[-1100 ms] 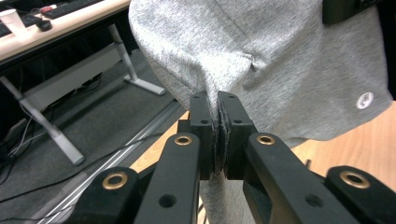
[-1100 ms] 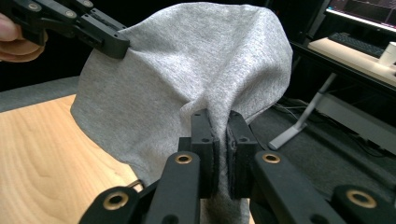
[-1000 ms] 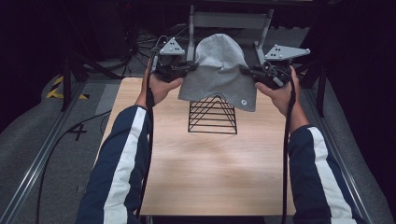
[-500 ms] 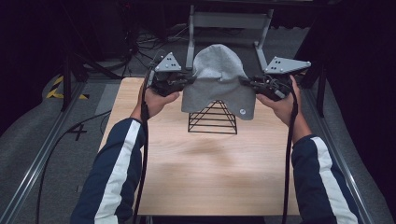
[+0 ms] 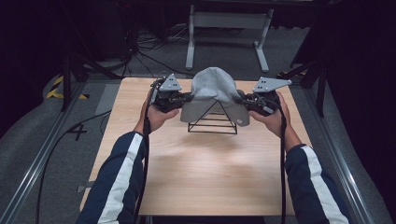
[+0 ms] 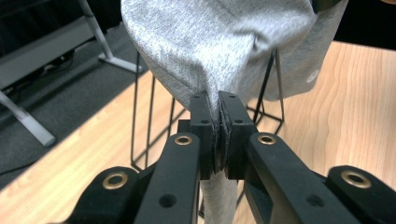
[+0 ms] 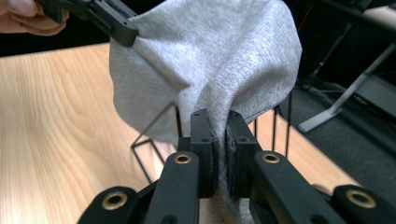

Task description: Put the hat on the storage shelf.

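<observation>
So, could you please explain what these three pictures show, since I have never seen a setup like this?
There is no robot here. A person holds a hand-operated two-jaw gripper in each hand. The wide picture comes from a fixed camera above the person's side of the wooden table, so the sleeves enter from below. The other two come from small cameras riding on each gripper, looking along its black jaws. On the table stands a black wire rack shaped like a tent. The left gripper and the right gripper each pinch one side of a grey knitted hat, which is draped over the top of the rack. In both gripper views the jaws are shut on the fabric.
</observation>
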`<state>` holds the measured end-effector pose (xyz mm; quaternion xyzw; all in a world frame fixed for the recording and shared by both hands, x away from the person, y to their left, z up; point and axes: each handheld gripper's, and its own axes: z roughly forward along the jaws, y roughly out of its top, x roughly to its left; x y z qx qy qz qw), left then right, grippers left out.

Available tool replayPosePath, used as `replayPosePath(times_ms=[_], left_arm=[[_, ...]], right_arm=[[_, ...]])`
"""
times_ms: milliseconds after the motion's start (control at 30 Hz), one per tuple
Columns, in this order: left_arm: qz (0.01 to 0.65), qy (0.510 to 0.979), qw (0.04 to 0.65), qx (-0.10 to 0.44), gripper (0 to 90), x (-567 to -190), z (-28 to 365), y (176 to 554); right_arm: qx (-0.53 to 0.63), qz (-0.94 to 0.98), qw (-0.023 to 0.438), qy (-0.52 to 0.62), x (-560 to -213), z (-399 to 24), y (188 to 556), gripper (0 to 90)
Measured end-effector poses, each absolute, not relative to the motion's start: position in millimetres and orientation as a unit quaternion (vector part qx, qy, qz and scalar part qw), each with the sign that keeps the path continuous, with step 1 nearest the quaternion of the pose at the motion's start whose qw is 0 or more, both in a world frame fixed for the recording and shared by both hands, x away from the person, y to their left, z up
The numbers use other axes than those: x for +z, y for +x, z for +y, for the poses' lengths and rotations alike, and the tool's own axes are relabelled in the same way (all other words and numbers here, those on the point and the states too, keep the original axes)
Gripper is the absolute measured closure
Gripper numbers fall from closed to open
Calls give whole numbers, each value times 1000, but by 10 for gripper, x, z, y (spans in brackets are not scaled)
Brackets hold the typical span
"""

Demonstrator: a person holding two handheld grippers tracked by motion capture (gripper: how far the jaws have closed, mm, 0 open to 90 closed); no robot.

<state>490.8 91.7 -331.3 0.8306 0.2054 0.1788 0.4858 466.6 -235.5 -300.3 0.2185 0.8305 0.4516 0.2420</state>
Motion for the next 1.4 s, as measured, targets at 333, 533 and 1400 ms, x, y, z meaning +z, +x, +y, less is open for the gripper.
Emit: replayPosePath(times_ms=[333,533,1400], left_arm=[[213,843,464,172,856,-3646,864,4894],[209,855,443,168,855,-3798,804,4915],[240,863,419,148,857,-4161,758,5046]], right_arm=[[438,837,222,242,-3462,-2402,4693,841],[426,841,213,256,-3657,-2442,4725,841],[394,844,198,304,-4044,-2484,4885,839]])
